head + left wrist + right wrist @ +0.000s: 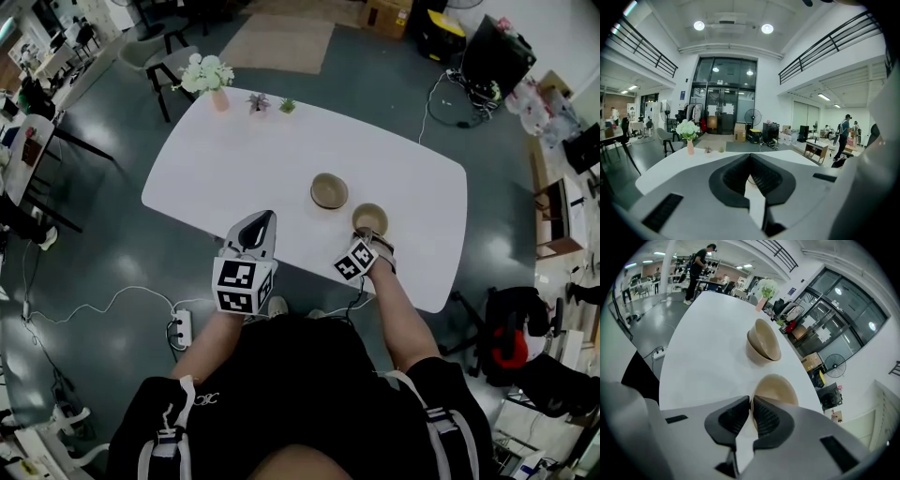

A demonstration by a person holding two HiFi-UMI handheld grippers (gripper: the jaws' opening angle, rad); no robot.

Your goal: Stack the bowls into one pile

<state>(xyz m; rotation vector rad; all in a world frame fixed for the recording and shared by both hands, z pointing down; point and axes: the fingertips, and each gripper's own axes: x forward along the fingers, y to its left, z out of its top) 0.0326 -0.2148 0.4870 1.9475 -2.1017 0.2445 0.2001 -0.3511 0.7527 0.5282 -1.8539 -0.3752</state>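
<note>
Two tan bowls sit nested together (pixel 329 190) (pixel 764 341) near the middle of the white table (pixel 234 159). A single tan bowl (pixel 369 219) (pixel 778 387) stands closer to me, to their right. My right gripper (pixel 375 236) (pixel 751 401) tilts down over the near side of that bowl, its jaws shut on the bowl's near rim. My left gripper (pixel 265 217) (pixel 750 157) hovers over the table's front edge, left of the bowls. Its jaws meet at the tips with nothing between them.
A pink vase of white flowers (pixel 208 77) (pixel 688 133) and two small plants (pixel 258 101) stand at the table's far left end. Chairs (pixel 164 61) stand beyond it. A power strip with cables (pixel 181 328) lies on the floor by my feet.
</note>
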